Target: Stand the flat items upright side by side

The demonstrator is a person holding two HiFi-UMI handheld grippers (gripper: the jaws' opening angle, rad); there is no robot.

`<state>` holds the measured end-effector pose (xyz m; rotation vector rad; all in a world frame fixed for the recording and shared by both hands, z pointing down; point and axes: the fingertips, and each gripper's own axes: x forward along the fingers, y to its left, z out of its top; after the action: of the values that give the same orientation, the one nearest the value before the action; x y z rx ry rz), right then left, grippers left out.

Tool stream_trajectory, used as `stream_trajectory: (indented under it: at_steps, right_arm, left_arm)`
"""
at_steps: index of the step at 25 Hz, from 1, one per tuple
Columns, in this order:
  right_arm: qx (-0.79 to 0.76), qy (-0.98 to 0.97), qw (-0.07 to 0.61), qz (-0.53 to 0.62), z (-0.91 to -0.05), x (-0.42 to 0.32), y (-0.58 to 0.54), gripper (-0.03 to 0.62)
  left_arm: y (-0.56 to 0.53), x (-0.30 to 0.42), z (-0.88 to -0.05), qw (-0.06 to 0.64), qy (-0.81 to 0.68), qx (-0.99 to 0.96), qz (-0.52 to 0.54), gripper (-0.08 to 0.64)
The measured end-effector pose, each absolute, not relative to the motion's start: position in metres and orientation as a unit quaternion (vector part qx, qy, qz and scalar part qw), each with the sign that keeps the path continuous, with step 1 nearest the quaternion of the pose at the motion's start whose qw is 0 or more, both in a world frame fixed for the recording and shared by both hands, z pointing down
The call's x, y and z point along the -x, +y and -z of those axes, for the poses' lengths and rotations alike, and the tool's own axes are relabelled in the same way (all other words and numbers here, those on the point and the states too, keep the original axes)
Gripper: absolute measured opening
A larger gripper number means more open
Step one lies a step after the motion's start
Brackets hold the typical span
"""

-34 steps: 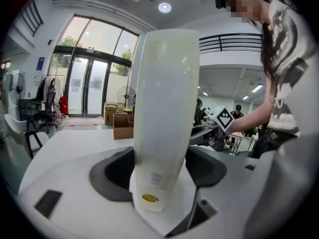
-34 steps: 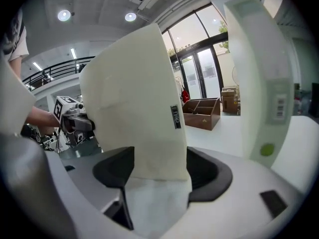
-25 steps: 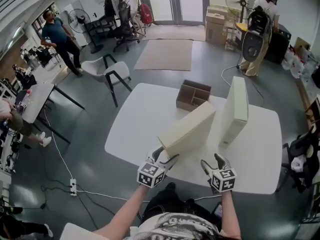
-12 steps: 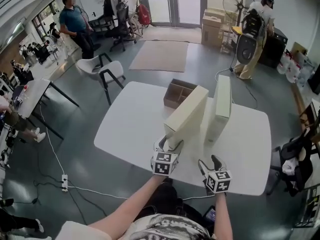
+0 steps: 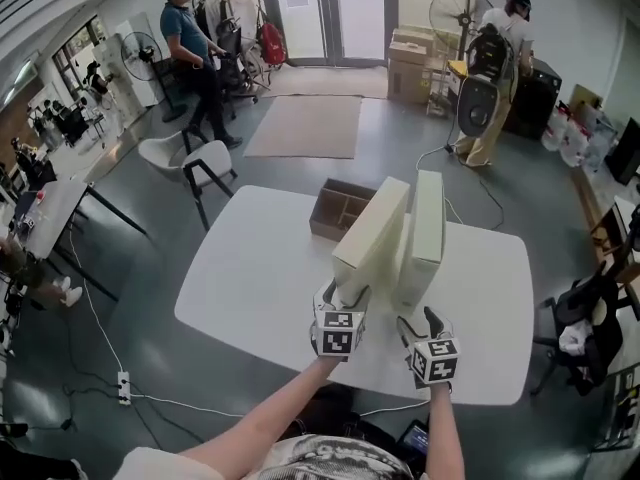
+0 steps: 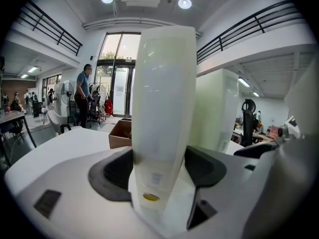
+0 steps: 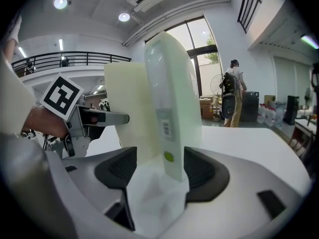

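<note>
From my head camera, I saw two flat boxes standing on edge near the middle of the white table [image 5: 250, 268]. My left gripper [image 5: 340, 294] held the near end of the left box [image 5: 368, 236]. My right gripper [image 5: 418, 319] sat at the near end of the right box [image 5: 425, 223]. The boxes were just beside each other, and I could not tell if their far ends touched. The left box looked as if it leaned a little toward the right one. A brown carton [image 5: 335, 208] sat behind them. In the left gripper view, the left box filled the space between my jaws. Both dark pads [image 6: 117, 169] pressed on its sides, so that gripper was squeezing it. The right box stood close by on its right. In the right gripper view, the thin end of the right box stood between my jaws. The right pad [image 7: 202, 171] was against it, but I saw a gap at the left pad, so those jaws were apart and not squeezing. I thought the job was nearly done. To do it well, I should tip the left box straight up slowly and keep its bottom edge flat on the table. The right jaws should guard the other box from falling, and I should let go only when both stand alone.
</note>
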<state>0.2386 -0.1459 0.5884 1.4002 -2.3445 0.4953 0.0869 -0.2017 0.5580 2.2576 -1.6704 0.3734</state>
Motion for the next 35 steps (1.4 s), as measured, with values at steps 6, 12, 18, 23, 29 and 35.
stream_trajectory:
  at_steps: [6,12,18,23,29,35]
  right_arm:
    - [-0.495,-0.829,0.195,-0.172,-0.587,-0.240,-0.173,0.298]
    - [-0.494,-0.827,0.197,-0.184,-0.592,-0.237,-0.184,0.296]
    - [-0.497,-0.823,0.198,-0.189,-0.596,-0.239,-0.191,0.293]
    - [-0.501,-0.821,0.194,-0.191,-0.597,-0.239,-0.193,0.291]
    - [-0.507,-0.818,0.185,-0.198,-0.597,-0.240,-0.191,0.291]
    - [-0.503,-0.822,0.175,-0.200,-0.592,-0.241,-0.172,0.291]
  left_arm:
    - [-0.219,-0.109,-0.555,0.160,-0.564,-0.799,-0.135,0.314]
    - [-0.223,-0.141,-0.555,0.165,-0.500,-0.838,-0.147,0.304]
    - [-0.214,-0.166,-0.554,0.157,-0.427,-0.877,-0.155,0.304]
    - [-0.215,-0.165,-0.555,0.155,-0.412,-0.884,-0.155,0.304]
    - [-0.215,-0.159,-0.549,0.147,-0.407,-0.888,-0.153,0.304]
    - [-0.202,-0.145,-0.545,0.152,-0.417,-0.884,-0.147,0.304]
